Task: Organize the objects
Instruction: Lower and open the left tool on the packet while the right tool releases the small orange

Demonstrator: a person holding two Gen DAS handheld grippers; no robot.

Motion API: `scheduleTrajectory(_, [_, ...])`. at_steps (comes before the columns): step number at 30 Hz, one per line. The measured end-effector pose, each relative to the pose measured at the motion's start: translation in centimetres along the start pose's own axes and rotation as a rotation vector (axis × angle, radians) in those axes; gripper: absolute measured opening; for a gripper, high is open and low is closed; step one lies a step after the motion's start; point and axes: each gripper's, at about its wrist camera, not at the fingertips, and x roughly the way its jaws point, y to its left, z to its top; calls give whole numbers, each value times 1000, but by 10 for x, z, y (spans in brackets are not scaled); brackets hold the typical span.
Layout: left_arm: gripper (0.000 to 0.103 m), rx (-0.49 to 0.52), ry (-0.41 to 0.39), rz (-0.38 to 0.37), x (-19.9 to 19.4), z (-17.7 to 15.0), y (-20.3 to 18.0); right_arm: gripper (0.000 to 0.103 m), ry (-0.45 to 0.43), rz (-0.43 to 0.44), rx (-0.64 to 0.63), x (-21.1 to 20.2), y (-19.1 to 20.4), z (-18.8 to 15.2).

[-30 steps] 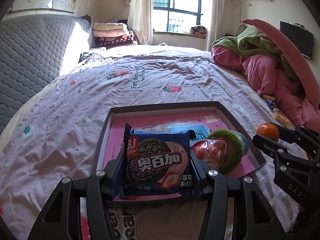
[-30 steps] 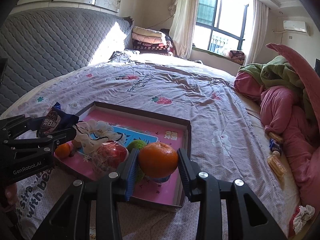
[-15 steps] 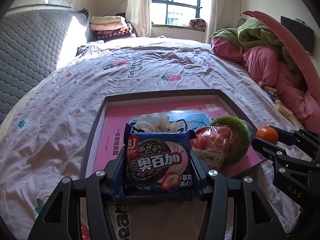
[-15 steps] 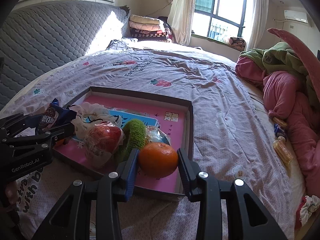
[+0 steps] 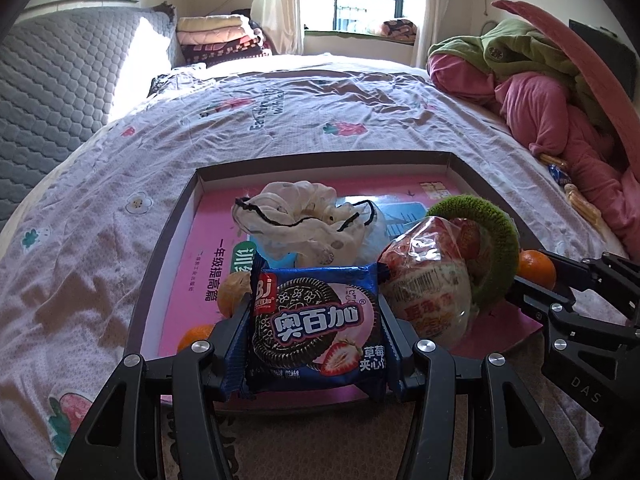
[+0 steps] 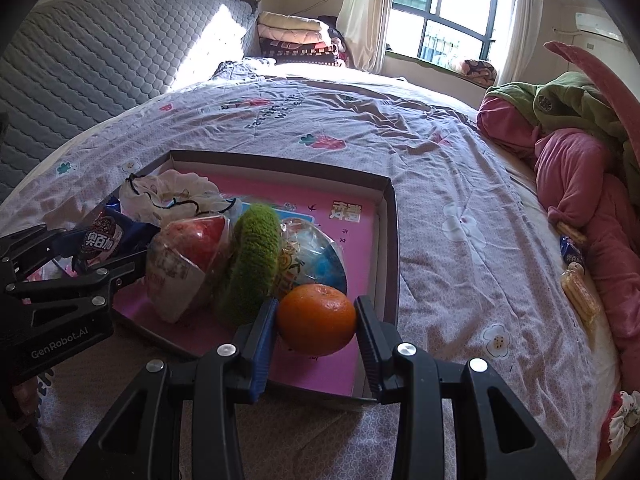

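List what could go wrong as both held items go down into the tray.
1. The cookie packet in the left hand-held gripper may land on the loose oranges below it.
2. The orange in the right hand-held gripper is round; released, it could roll across the tray.
3. The green ring leans upright beside it and may topple.

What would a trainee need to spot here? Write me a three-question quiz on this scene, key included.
1. True or false: the left gripper is clamped on the blue cookie packet.
2. What does the right gripper hold? A) the orange B) the green ring C) the white cloth
3. Fill in: the green ring stands in the shallow ____, between two clear-wrapped items.

Key
1. True; its pads press the packet's two sides.
2. A, the orange.
3. Box: the pink-floored box on the bed, with the wrapped red snack beside the ring.
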Motion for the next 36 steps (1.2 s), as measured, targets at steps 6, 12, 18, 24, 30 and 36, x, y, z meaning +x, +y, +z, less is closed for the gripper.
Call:
scheduleTrajectory(6, [57,-3,18,15,8,-1,1,39,27,22,9,10,2,-2])
scheduleTrajectory(12, [57,11,24,30,8,-2,-3,39,36,38,15,12,3,-2])
scheduleTrajectory(18, [59,13,30,32,4,-3,-3,40,36,33,11,9,5,-2])
scheduleTrajectory(24, [64,15,34,23,-3,-6,-4,46,32,34,16,5,5,-3])
scheduleTrajectory(30, [64,16,38,14,-13,-11,-5,51,27,26,23,-1,5,-5])
scheduleTrajectory(36, [67,3,33,10,-25,-15,-1,56,20,17,28,-10,8,-6])
